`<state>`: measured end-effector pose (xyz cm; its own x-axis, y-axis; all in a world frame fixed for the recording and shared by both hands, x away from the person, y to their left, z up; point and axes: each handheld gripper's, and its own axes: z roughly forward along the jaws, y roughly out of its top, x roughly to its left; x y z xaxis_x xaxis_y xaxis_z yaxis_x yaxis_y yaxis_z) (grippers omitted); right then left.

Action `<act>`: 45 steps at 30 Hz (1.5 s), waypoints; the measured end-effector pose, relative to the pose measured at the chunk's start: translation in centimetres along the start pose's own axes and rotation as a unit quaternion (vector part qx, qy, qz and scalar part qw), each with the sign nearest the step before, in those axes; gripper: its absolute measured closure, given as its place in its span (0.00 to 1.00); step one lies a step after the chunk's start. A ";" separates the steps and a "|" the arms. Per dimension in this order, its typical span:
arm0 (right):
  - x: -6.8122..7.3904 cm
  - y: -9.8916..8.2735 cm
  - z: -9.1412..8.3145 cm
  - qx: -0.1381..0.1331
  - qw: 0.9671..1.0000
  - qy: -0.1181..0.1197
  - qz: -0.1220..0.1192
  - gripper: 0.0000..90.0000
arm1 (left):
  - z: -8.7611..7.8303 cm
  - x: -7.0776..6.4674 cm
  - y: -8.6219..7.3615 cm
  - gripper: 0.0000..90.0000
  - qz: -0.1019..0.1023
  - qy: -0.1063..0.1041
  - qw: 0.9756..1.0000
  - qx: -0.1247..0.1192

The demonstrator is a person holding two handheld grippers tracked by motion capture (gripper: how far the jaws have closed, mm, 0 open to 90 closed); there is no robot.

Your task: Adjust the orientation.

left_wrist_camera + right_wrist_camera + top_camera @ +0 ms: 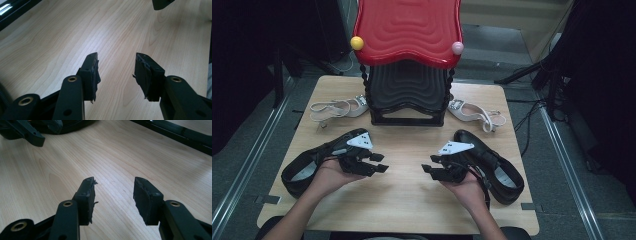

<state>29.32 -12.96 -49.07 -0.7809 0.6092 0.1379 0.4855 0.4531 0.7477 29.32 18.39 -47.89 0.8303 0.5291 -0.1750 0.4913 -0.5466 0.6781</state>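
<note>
My left gripper (381,162) hovers over the wooden table (402,200), left of centre, jaws pointing right. In the left gripper view the left gripper (116,60) is open, with bare wood between its worn pads. My right gripper (428,165) faces it from right of centre; in the right gripper view the right gripper (113,182) is open with nothing between its jaws. A black shoe (304,167) lies behind the left hand. A second black shoe (497,160) lies behind the right hand.
A two-tier rack stands at the table's back centre, with a red top shelf (407,30) and a black lower shelf (407,95). One white sandal (337,107) lies left of it and another white sandal (477,115) lies right of it. Dark floor surrounds the table.
</note>
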 end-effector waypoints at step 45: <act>0.4 1.7 3.0 0.037 0.998 0.027 -0.030 0.57 | -10.0 2.3 -4.1 0.55 -0.094 0.087 0.992 0.010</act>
<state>31.06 -10.00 -49.69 -0.8285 0.5445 0.1305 0.4635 0.5362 0.7054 26.62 28.33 -43.99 0.6666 0.7259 -0.1691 0.6392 -0.4401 0.6306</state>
